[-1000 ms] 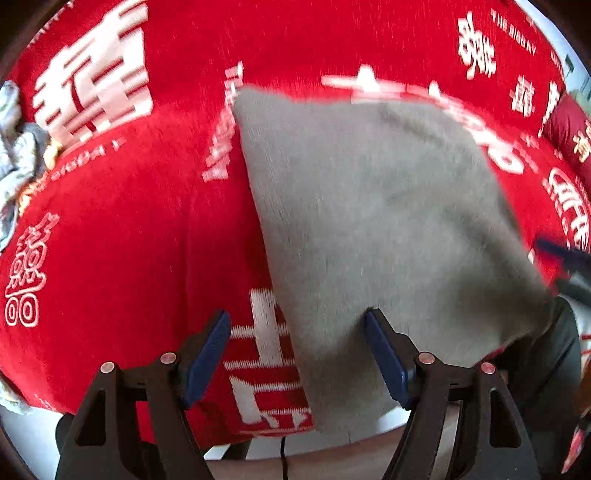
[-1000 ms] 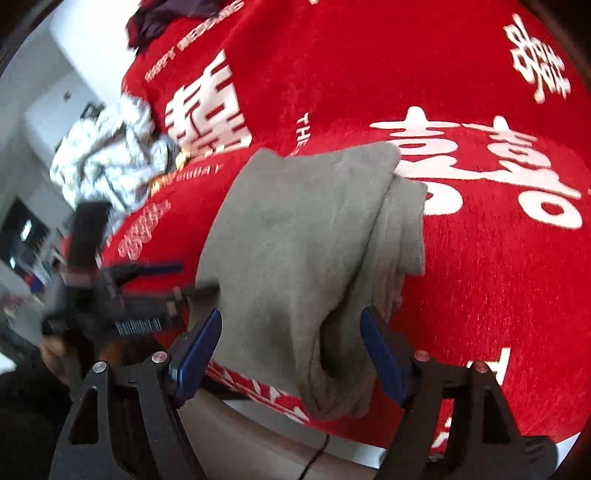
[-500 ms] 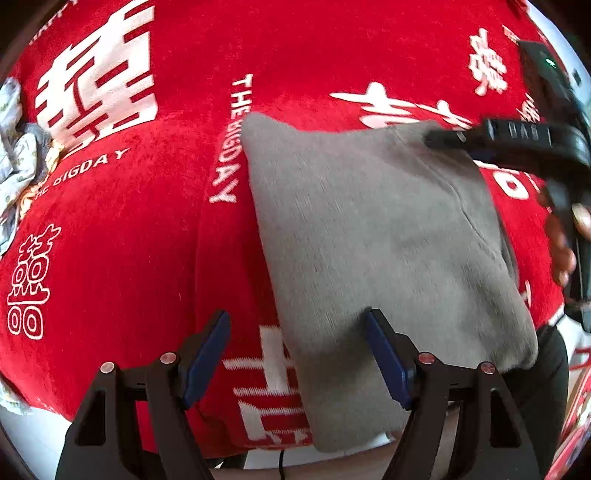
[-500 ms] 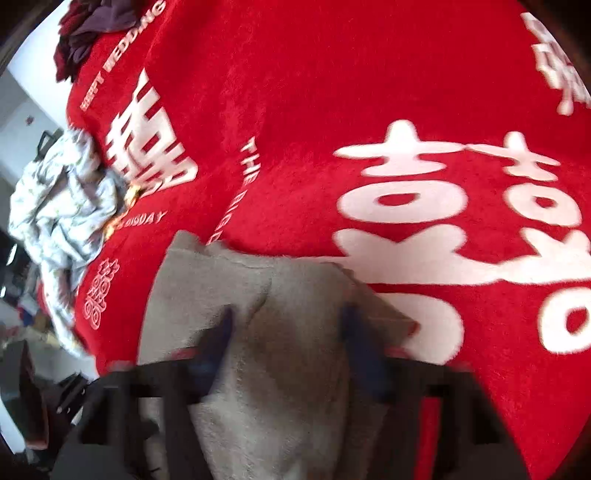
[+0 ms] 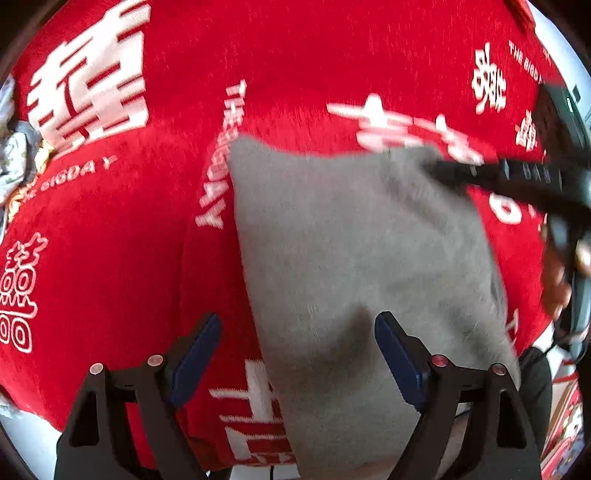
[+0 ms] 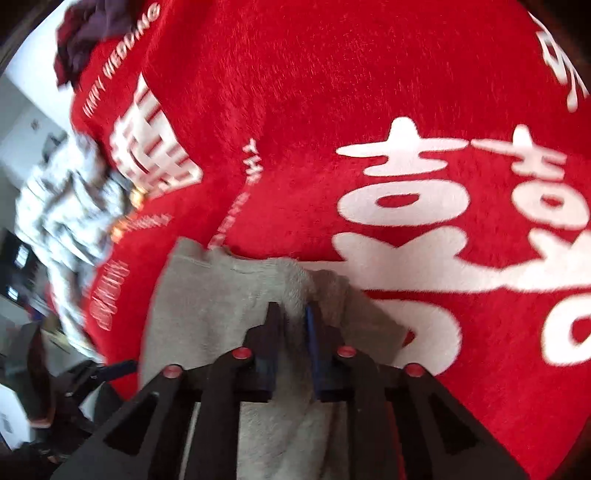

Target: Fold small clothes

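Grey garment [image 5: 362, 266]: small, fleecy, already folded into a rough rectangle. Lies flat on red blanket [image 5: 295, 55] with white printed characters; near end hangs over the blanket's front edge. Surface beneath blanket not identifiable.

Right hand-held gripper [image 6: 290, 314]: a second ago wide apart above the garment's near end, now carried to the far corner and closing on a raised pinch of grey fleece. Pads already squeeze the fabric between them. In the left wrist view appears as a dark bar at the garment's far right corner [image 5: 491, 173].

Left hand-held gripper [image 5: 297, 354]: jaws opening wider than a second ago, nothing gripped. Right finger [image 5: 395, 354] over the garment's near part, left finger [image 5: 195, 354] over bare blanket; contact with fabric not discernible.

Crumpled pale patterned cloth [image 6: 70, 206]: at the blanket's left edge, untouched. Dark clothing heap [image 6: 88, 33]: far left corner.

Significance: far corner newly secured, suggesting a further fold toward the near end or a lift to set the piece aside. Left side free to steady the near edge. Risk, as judged: pinch may take the top layer only and undo the fold.
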{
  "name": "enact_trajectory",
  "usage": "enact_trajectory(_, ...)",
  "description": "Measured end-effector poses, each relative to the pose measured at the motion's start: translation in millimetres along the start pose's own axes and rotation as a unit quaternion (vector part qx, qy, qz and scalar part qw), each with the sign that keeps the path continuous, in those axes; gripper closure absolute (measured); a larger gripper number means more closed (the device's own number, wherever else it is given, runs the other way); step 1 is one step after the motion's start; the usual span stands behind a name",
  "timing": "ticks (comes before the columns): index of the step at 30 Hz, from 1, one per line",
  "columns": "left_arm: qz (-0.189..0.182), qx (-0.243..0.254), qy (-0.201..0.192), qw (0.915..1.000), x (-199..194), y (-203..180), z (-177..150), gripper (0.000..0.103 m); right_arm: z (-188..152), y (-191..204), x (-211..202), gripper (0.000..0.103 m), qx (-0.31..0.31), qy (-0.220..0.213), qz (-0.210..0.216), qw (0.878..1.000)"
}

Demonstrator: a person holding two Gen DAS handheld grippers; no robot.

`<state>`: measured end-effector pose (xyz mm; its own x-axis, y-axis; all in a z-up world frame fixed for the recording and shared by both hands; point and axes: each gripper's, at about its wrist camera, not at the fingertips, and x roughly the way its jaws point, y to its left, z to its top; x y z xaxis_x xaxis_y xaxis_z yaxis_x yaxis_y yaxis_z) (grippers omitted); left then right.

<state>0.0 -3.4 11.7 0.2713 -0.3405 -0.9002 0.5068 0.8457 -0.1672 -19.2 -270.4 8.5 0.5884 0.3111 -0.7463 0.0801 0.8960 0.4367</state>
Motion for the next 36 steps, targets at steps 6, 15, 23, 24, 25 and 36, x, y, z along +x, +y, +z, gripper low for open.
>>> enact_trajectory(6,0.001,-0.077,0.012,0.9969,15.6,35.8,19.6,0.017,-2.3,0.0,9.1,0.054,0.008,0.005,0.007,1.0)
enact_trajectory(15,-0.001,-0.098,0.025,0.9948,28.2,44.2,24.7,0.017,2.8,26.9,-2.8,0.095,-0.051,-0.014,0.002,0.999)
enact_trajectory(23,0.028,-0.043,0.04,0.9979,44.1,10.3,20.5,0.005,-1.1,-15.0,26.1,0.095,-0.041,0.027,-0.061,0.997)
enact_trajectory(24,0.029,-0.038,0.038,0.9982,42.9,7.1,18.8,0.005,-1.6,-17.4,23.7,0.094,-0.029,0.02,-0.052,0.998)
enact_trajectory(25,0.029,-0.035,0.037,0.9983,42.3,5.6,18.1,0.005,-2.1,-20.5,18.9,0.091,-0.011,0.014,-0.039,0.999)
enact_trajectory(36,0.026,-0.039,0.008,0.9989,10.8,3.4,5.3,0.005,-76.3,25.4,-61.3,0.035,-0.028,-0.004,-0.017,0.999)
